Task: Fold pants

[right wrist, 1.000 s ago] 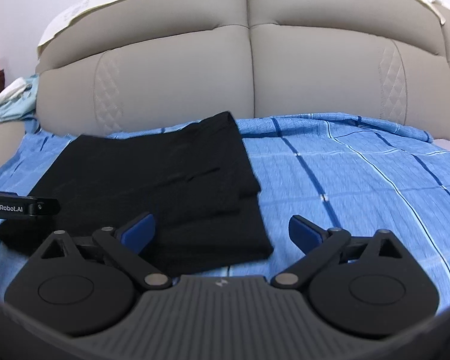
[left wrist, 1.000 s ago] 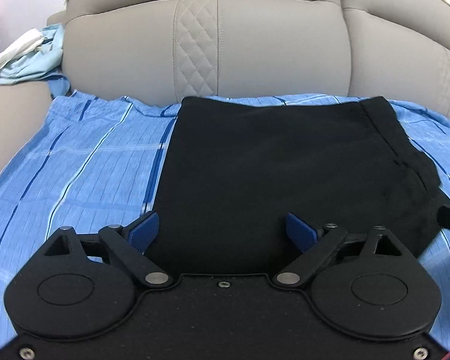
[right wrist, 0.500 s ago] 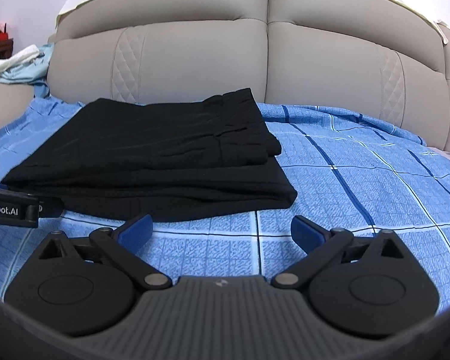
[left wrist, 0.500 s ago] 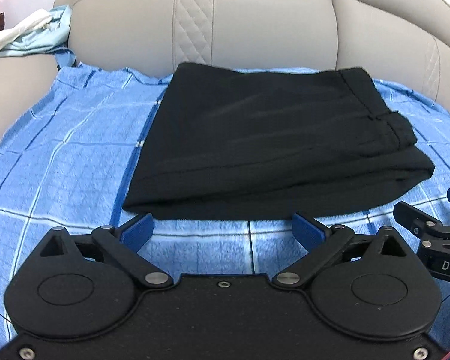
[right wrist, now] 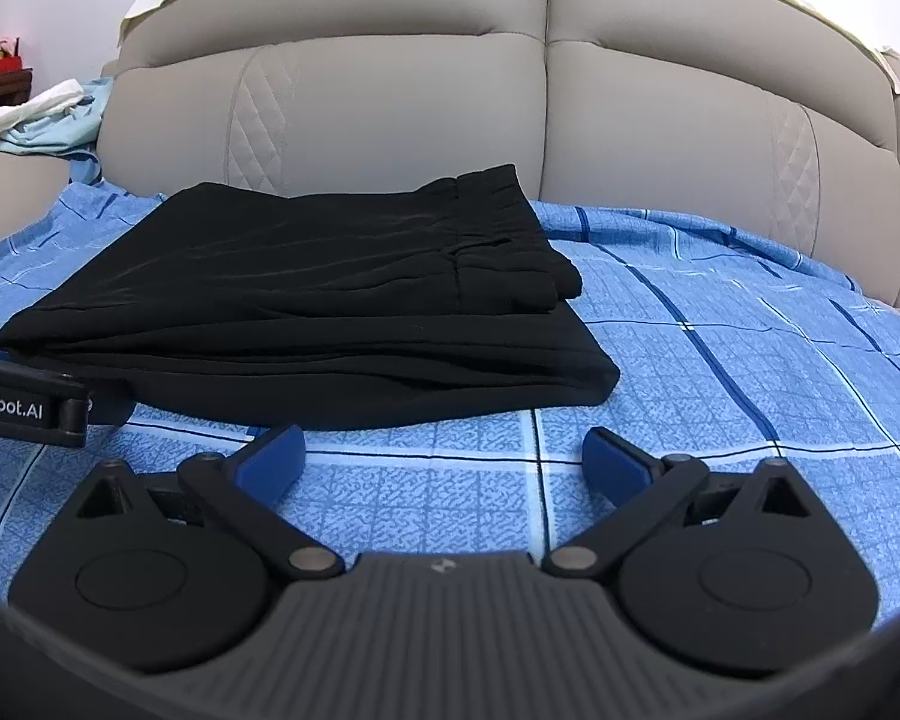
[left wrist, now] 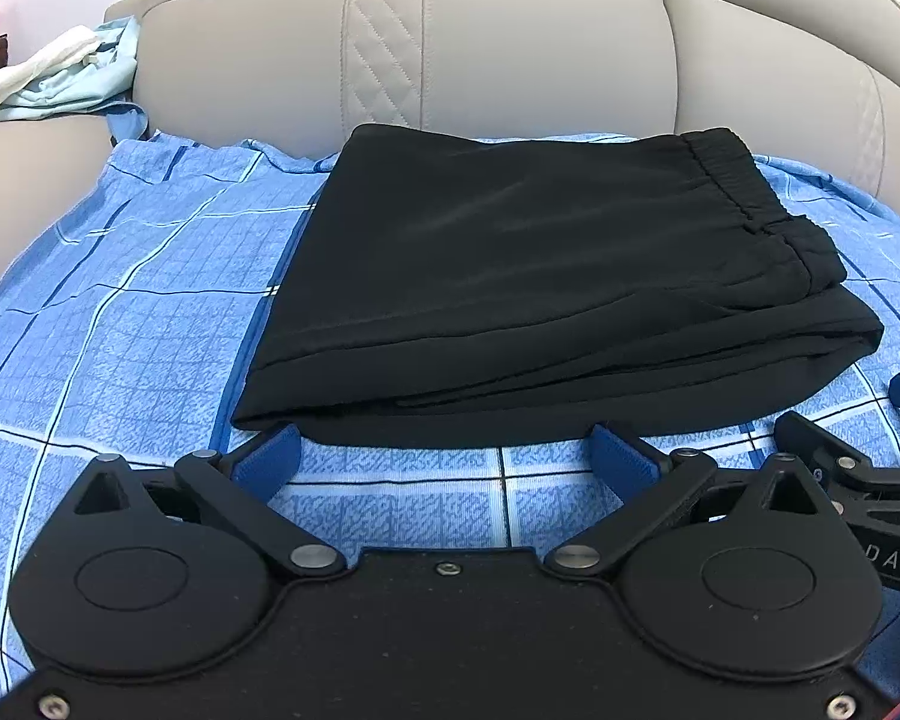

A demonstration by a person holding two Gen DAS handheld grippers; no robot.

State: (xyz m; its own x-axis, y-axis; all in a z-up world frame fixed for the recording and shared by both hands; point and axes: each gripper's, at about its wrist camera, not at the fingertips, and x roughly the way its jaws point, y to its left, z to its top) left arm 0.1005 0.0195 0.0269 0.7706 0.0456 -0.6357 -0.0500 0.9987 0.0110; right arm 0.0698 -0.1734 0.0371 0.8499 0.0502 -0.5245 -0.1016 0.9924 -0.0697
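In the left wrist view, the black pants (left wrist: 546, 288) are seen folded into a flat stack on the blue checked sheet (left wrist: 120, 312). The stack lies in the middle of the picture, a little to the right, and its far edge comes close to the beige padded headboard (left wrist: 510, 48). The elastic waistband is turned to the right side, and several layers of cloth are shown along the near edge. The left gripper (left wrist: 444, 459) is held just in front of this near edge. Its jaws are spread wide and nothing is held between them; the tip of the left blue finger (left wrist: 267, 462) is very near the corner of the stack, but contact cannot be confirmed. At the right edge, a part of the right gripper (left wrist: 858, 480) is seen over the sheet. Some pale cloth (left wrist: 54, 78) is piled far to the left, beside the headboard.

In the right wrist view, the pants (right wrist: 306, 312) are placed left of centre, with the waistband at the far right of the stack. The right gripper (right wrist: 444, 459) is found near the stack, over bare sheet (right wrist: 720, 360), with both fingers wide apart and empty. A part of the left gripper (right wrist: 30, 408) is shown at the left edge, close to the near left corner of the pants. The headboard (right wrist: 540, 108) fills the far side, and the pale cloth (right wrist: 36, 114) lies at the far left.
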